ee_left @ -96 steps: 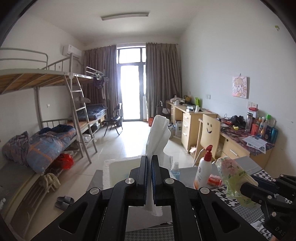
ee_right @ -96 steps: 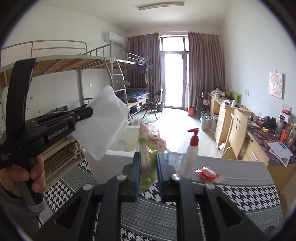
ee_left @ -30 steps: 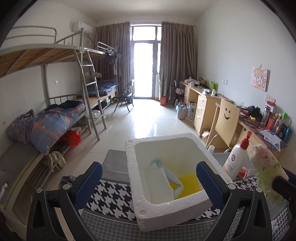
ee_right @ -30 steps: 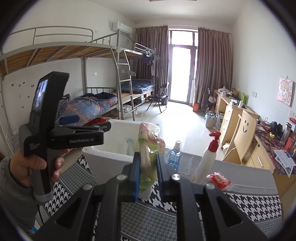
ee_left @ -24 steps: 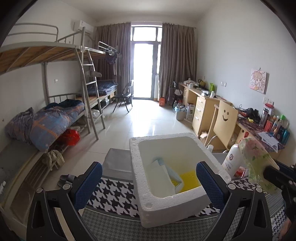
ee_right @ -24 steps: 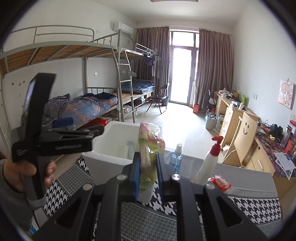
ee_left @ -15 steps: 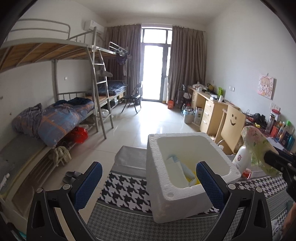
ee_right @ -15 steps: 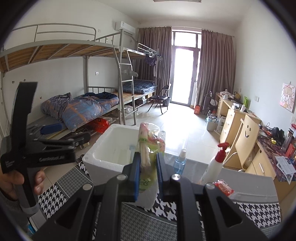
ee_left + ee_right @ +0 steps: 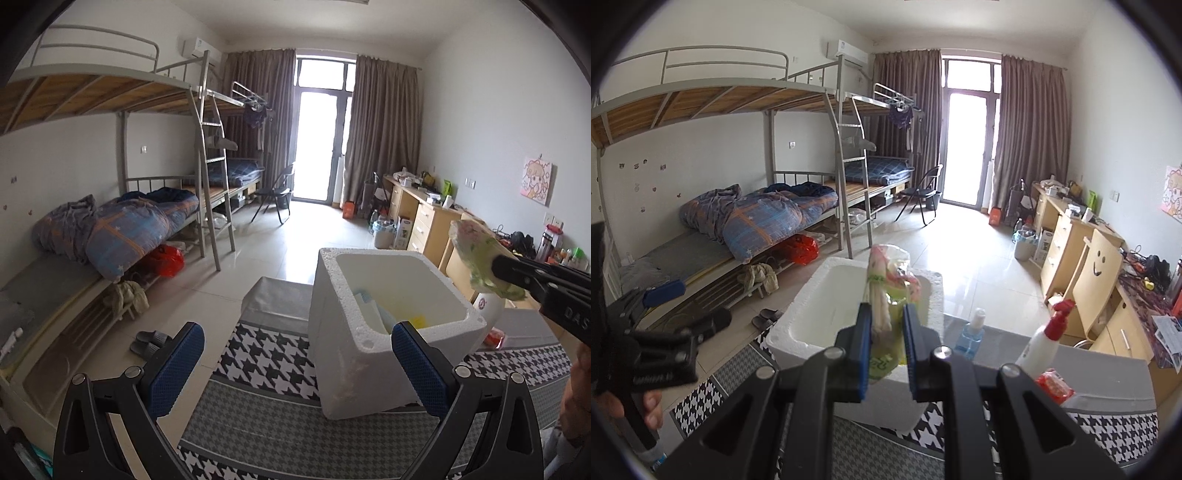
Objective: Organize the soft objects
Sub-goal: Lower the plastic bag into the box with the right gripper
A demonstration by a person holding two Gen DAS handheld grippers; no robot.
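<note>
**Soft packet held over the foam box**

Far left, in the right wrist view, a hand (image 9: 646,406) holds the left tongs (image 9: 665,332), which sit off to the left of the foam box (image 9: 798,332). Their own view shows these left tongs (image 9: 295,365) spread wide with nothing between the blue pads (image 9: 177,362); they are aimed at the near left corner of the foam box (image 9: 354,369), which stands on the houndstooth cloth (image 9: 269,354) covering the bench. Inside the box lie folded white tissues (image 9: 369,314) and something yellow (image 9: 417,319).

To the right, the right tongs (image 9: 884,350) are closed narrowly on a soft plastic packet (image 9: 886,280), green and pink, pinched near its lower half and standing upright above the box's near wall. From the left wrist view the packet (image 9: 476,254) hangs just beyond the box's right rim.

Further right on the bench stand a small blue bottle (image 9: 971,336), a white pump bottle (image 9: 1045,339) with a red top, and a red packet (image 9: 1052,384) beside it.
</note>
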